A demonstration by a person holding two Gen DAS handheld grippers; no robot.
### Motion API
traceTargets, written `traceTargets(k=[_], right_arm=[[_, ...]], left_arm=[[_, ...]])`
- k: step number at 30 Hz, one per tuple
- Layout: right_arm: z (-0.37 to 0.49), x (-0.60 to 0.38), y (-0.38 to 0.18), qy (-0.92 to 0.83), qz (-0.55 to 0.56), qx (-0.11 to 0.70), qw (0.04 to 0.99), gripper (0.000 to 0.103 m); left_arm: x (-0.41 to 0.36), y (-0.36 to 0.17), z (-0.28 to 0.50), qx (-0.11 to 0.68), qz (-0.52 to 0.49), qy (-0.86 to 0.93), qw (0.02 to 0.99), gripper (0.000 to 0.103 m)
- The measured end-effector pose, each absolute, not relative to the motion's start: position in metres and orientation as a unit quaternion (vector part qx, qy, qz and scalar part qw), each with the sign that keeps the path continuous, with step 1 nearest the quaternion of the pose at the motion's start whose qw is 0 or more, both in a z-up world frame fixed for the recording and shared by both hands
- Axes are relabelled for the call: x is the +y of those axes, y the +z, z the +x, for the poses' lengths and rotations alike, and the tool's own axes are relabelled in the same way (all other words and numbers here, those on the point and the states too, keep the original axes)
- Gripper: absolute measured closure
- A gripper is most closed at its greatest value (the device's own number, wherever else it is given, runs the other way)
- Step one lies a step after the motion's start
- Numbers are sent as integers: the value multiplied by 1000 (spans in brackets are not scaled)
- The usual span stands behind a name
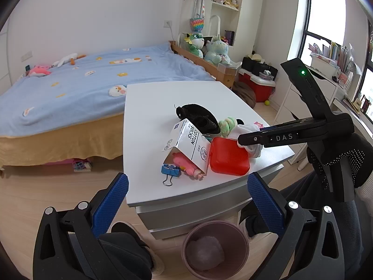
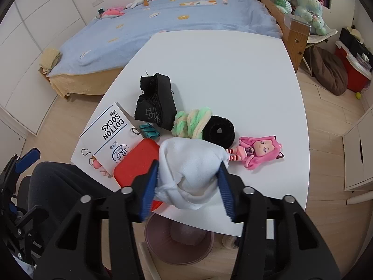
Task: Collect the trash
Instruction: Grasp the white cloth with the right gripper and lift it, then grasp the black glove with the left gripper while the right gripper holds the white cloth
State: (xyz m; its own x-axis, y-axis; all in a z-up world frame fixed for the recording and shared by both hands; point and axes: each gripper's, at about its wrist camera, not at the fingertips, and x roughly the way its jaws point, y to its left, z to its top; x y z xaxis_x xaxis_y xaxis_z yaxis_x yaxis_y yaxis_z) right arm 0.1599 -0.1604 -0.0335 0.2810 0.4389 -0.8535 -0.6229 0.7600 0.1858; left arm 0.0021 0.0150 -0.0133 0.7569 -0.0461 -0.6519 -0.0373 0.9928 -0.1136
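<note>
My right gripper (image 2: 188, 170) is shut on a crumpled white cloth wad (image 2: 190, 168) at the near edge of the white table (image 2: 233, 70); it also shows in the left wrist view (image 1: 247, 144) over the red box. My left gripper (image 1: 187, 186) is open and empty, held off the table's near corner above the floor. A brown waste bin (image 1: 215, 247) with a pale bag inside stands on the floor under the table edge; it also shows in the right wrist view (image 2: 179, 242). A white "COTTON SOCKS" box (image 1: 186, 147) lies open beside a red box (image 1: 228, 156).
On the table lie a black fabric piece (image 2: 156, 100), a green-yellow plush roll (image 2: 191, 122), a black round brush (image 2: 218, 131), a pink-haired doll (image 2: 256, 151), a teal clip (image 2: 149, 131) and a blue binder clip (image 1: 171, 171). A bed (image 1: 70, 88) stands behind.
</note>
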Motion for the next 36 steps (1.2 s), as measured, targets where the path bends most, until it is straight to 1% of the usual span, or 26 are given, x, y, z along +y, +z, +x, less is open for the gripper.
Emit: traceTargets(k=[2,4,7,18,24,30,36], right_arm=[[160,-161,-32,334,-91,494,797,70],[159,-164,-30,333,-88,490,801,73],[158,-167,-24,334,-82,483,806,75],[147,-181,10,335,-69,451,824,76],[145,-191,12,327,-70,445,831,75],[145,-201,13,322,-66,444,834,75],[147,-207,13,319,-61,443,835,75]], left_arm=[[14,-14,2,349,-60,-3,935,5],[13,-15,3,350,-58,-3,935,5],[12,-15,4,351,-58,-4,935,5],[10,-2,33,358,-47,-16,933,5],[13,10,66,375,-45,-19,926,5],[15,22,112,415,-53,-26,908,5],[17,16,160,470,-81,-23,879,5]])
